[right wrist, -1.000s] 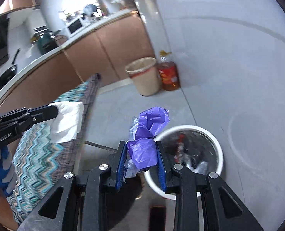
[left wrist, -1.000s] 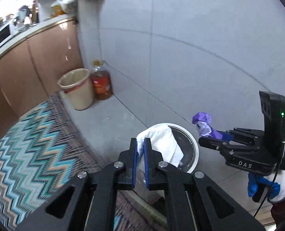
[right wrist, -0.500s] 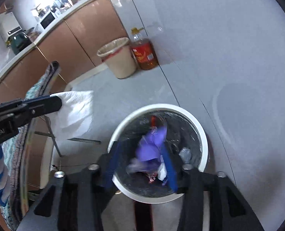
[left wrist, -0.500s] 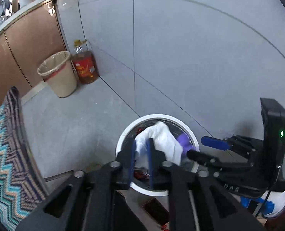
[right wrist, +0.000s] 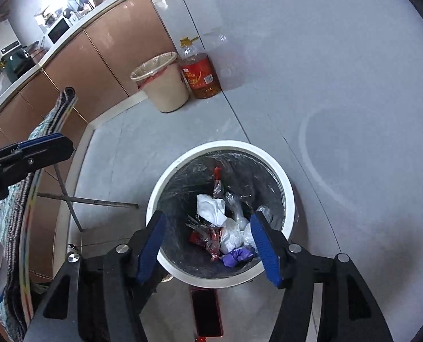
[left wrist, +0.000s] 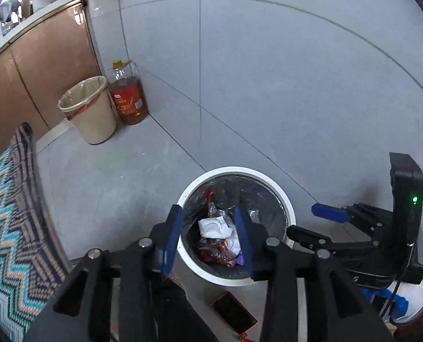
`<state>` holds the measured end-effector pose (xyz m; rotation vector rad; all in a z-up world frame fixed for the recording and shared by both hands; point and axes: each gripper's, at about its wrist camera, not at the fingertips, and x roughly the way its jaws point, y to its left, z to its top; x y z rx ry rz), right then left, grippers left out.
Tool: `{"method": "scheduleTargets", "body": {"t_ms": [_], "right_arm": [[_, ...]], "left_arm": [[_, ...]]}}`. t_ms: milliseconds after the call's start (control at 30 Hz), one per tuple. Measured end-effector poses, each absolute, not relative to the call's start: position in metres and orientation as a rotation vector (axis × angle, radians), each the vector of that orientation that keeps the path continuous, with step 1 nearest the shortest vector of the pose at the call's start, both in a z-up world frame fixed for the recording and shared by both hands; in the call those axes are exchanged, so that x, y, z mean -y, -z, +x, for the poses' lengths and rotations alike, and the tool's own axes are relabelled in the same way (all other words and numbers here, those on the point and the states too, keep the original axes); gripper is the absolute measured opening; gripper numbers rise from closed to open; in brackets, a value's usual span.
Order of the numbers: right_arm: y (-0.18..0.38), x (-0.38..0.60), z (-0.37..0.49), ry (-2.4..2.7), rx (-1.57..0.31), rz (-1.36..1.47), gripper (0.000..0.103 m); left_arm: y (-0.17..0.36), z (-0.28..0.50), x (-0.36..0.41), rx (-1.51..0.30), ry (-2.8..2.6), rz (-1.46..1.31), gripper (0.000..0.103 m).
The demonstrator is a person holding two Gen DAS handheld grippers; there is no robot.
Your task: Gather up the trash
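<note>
Right wrist view: the right tongs [right wrist: 208, 245] hang spread and empty over the white bin [right wrist: 165, 183], where a tissue [right wrist: 211, 209] and purple wrapper [right wrist: 237, 255] lie among what looks like foil scraps. The left tongs [left wrist: 208, 232], at nine o'clock, are also spread.

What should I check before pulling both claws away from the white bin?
1. Left claw open and empty: ok.
2. Right claw open and empty: ok.
3. White tissue inside the white trash bin, below the rim: ok.
4. Purple wrapper inside the bin, near its front wall: ok.
5. Nothing clinging to the claws' blue pads: ok, none visible.
6. More trash left to collect: cannot tell; only a red phone lies on the floor by the bin.
</note>
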<state>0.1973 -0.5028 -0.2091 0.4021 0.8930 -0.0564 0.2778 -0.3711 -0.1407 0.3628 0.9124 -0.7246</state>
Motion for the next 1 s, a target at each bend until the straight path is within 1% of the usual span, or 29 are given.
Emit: {"method": "scheduleTargets", "body": {"t_ms": [67,133,167,333,400,467,533,600,667,767,1000], "right_arm": [[0.200,0.497,0.194,0.056,-0.877,0.392,0.064],[0.189,0.491,0.188,0.051,-0.858,0.378,0.065],[0.184,0.487,0.187,0.048,-0.850,0.371,0.066],[0.153,0.468,0.175,0.028,-0.792,0.336,0.070],[0.140,0.457,0.171,0.019,-0.769,0.321,0.072],[0.126,0.443,0.165,0.009,-0.741,0.299,0.078],[0.116,0.431,0.163,-0.002,-0.723,0.278,0.080],[0.106,0.419,0.161,-0.011,-0.707,0.259,0.084],[0.097,0.407,0.158,-0.017,-0.686,0.239,0.095],[0.084,0.388,0.155,-0.026,-0.658,0.219,0.102],[0.055,0.350,0.150,-0.047,-0.602,0.167,0.103]], "left_arm": [[0.133,0.273,0.364,-0.897,0.711,0.354,0.041],[0.125,0.266,0.354,-0.875,0.695,0.342,0.049],[0.120,0.263,0.348,-0.863,0.689,0.338,0.050],[0.105,0.250,0.324,-0.835,0.664,0.321,0.050],[0.099,0.244,0.315,-0.819,0.655,0.316,0.051],[0.092,0.237,0.304,-0.802,0.648,0.309,0.051],[0.084,0.230,0.291,-0.786,0.640,0.302,0.051],[0.075,0.223,0.276,-0.769,0.633,0.292,0.051],[0.067,0.215,0.262,-0.746,0.619,0.285,0.054],[0.057,0.206,0.244,-0.716,0.599,0.272,0.058],[0.037,0.187,0.197,-0.654,0.544,0.252,0.059]]}}
